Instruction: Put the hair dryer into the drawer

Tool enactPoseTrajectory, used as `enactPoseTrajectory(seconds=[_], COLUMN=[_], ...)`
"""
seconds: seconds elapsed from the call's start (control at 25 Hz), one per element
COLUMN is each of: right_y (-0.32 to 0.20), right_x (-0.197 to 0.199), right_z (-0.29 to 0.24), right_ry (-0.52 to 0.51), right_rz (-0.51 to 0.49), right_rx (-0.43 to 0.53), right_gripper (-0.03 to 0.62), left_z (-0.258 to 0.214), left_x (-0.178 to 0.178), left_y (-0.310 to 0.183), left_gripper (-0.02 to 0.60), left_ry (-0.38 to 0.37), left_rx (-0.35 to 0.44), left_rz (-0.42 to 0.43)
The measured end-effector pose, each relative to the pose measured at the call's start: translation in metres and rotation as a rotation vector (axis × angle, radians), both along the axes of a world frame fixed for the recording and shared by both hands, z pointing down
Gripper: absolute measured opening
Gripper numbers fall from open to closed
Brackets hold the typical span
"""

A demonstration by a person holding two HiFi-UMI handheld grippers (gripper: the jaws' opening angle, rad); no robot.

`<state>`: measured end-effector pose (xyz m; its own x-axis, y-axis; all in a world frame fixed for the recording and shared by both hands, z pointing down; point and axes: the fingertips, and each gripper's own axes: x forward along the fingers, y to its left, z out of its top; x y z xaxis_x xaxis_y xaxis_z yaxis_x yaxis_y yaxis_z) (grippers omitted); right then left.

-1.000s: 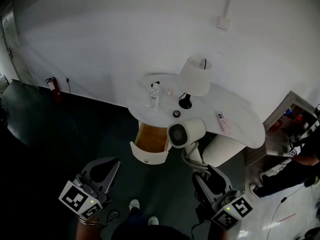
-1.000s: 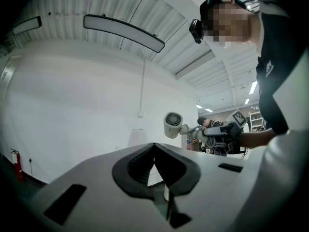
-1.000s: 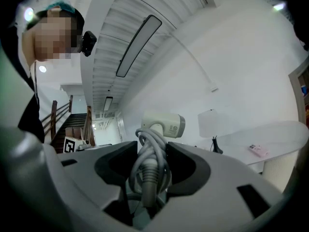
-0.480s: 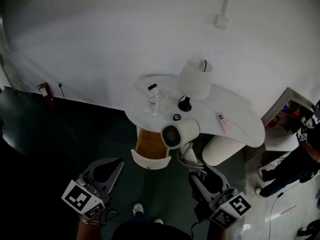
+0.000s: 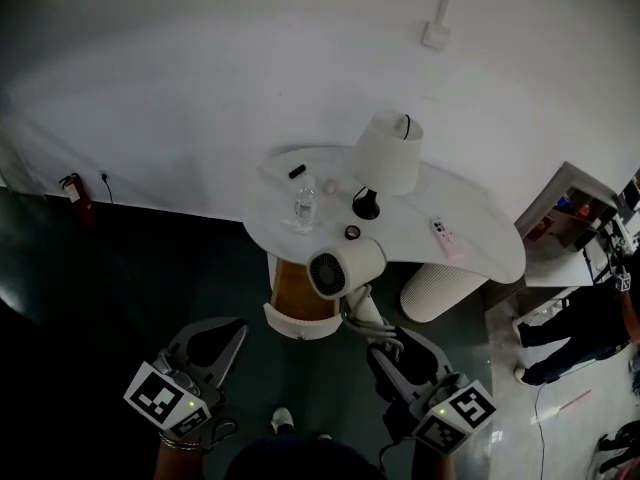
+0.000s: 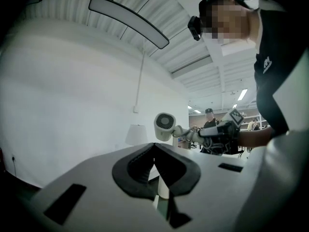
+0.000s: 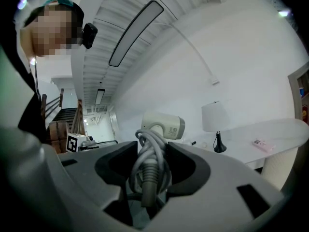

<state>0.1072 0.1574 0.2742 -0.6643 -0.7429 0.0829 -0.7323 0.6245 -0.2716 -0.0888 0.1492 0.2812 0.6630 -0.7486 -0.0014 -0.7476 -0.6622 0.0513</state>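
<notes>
Head view: the hair dryer (image 5: 336, 268) hangs by the open drawer (image 5: 298, 320), seemingly over its right side, carried by the right gripper (image 5: 388, 346). The left gripper (image 5: 215, 346) waits well back from the drawer.

Left gripper view: jaws pressed together, nothing between.

Right gripper view: jaws clamp the cord-wrapped handle. Best to centre it over the drawer, then lower it gently, cord tucked inside.

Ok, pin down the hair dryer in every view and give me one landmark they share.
Head view: hair dryer at centre, at the upper right of the open drawer.
Left gripper view: hair dryer just right of centre, above the jaws.
Right gripper view: hair dryer at centre, its cord-wrapped handle between the jaws.
Shared landmark: the white lamp.
</notes>
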Motion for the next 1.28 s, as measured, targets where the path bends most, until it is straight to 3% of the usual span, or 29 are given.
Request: enactPoseTrajectory(seconds=[0.8,1.08,1.28], right_y=[-0.01,-0.038,-0.061], right_x=[-0.02,-0.024,-0.031], right_z=[0.027,0.041,0.05], right_ry=[0.027,0.036,0.06], right_rz=[0.015,-0.019,-0.096], right_rx=[-0.074,-0.095,-0.129], right_gripper=[0.207,0.207,0.206], left_z=[0.022,0.03,0.029], left_x=[-0.018,-0.012,-0.004], left_y=[-0.015,-0.041,-0.065], left_gripper=[0.008,0.008,0.008], left_ry=[0.018,0.041,0.078], left_rx=[-0.048,-0.054,-0.04], left_rz=[0.015,0.019,0.028])
